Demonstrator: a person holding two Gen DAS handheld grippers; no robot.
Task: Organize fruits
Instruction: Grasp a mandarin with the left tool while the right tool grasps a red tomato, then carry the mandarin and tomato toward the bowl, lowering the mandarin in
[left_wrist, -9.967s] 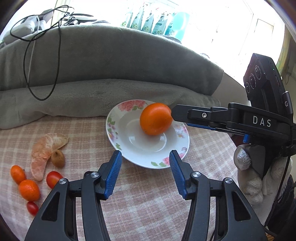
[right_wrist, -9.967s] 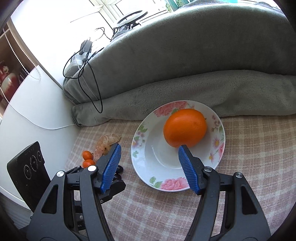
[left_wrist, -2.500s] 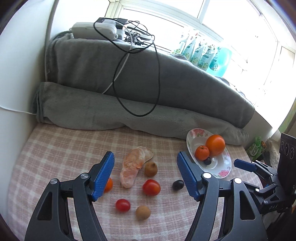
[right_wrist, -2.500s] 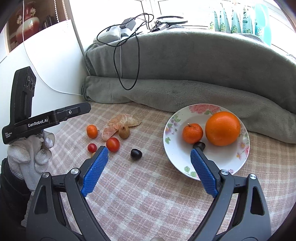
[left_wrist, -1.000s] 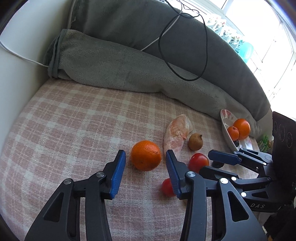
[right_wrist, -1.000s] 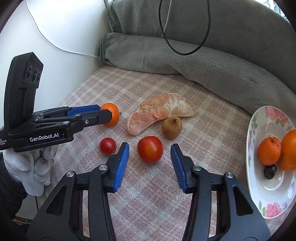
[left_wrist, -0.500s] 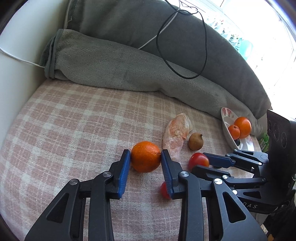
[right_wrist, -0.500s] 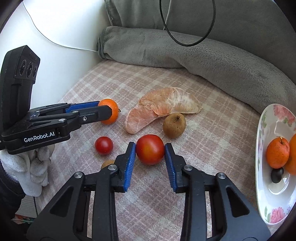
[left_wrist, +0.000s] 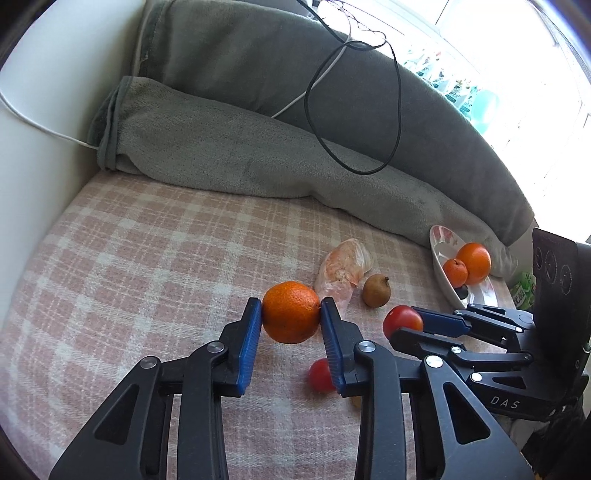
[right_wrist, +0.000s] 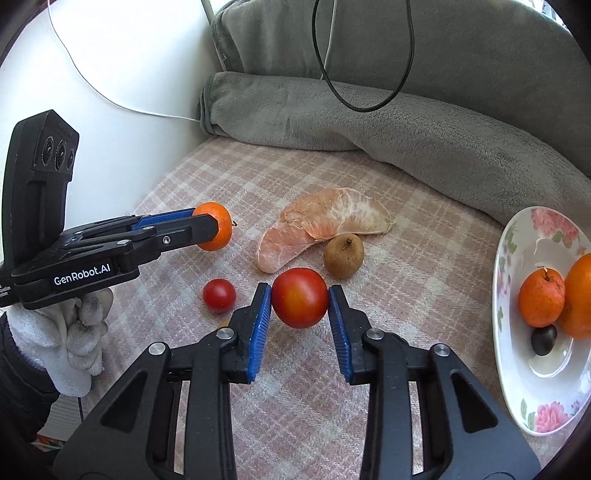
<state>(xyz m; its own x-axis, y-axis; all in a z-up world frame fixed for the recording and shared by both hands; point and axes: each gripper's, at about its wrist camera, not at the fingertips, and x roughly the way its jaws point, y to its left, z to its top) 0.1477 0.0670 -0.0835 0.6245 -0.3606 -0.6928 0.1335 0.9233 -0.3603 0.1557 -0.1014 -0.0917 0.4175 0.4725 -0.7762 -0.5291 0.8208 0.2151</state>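
The only container here is the shallow plate (right_wrist: 517, 266), white glazed ceramic with pink roses printed round its rim, off to my right on the cloth. In it sit a large orange (right_wrist: 580, 295), a smaller mandarin (right_wrist: 541, 297) with a stub of stem and speckled skin, and one small dark glossy fruit (right_wrist: 543, 339) down in the hollow, touching the mandarin; I think it is a grape or an olive, but it is too small to be sure.

My left gripper (left_wrist: 291, 314) has its ribbed blue pads pressed on either side of a small tangerine (left_wrist: 291, 316), round with pebbled skin, low over the checked cloth (left_wrist: 147, 266). My right gripper (right_wrist: 300, 299) is pinching a smooth, shiny red tomato (right_wrist: 300, 297) the same way, pads flat against its flanks. Both sets of jaws have just been closing onto these fruits.

Loose on the cloth near the tomato lie a peeled pomelo segment (right_wrist: 321, 225), crescent-shaped, pale pink and veined with white membrane; a dull brown, rough-skinned little fruit (right_wrist: 343, 255) touching its lower edge; and a cherry tomato (right_wrist: 219, 294) just left of my right pads. The cloth is a soft woven pink-and-cream plaid. Behind it runs a rolled grey fleece blanket (right_wrist: 406, 125) with a black cable (right_wrist: 365, 55) looped over it. A white knitted glove (right_wrist: 62, 339) covers my left hand on the handle.
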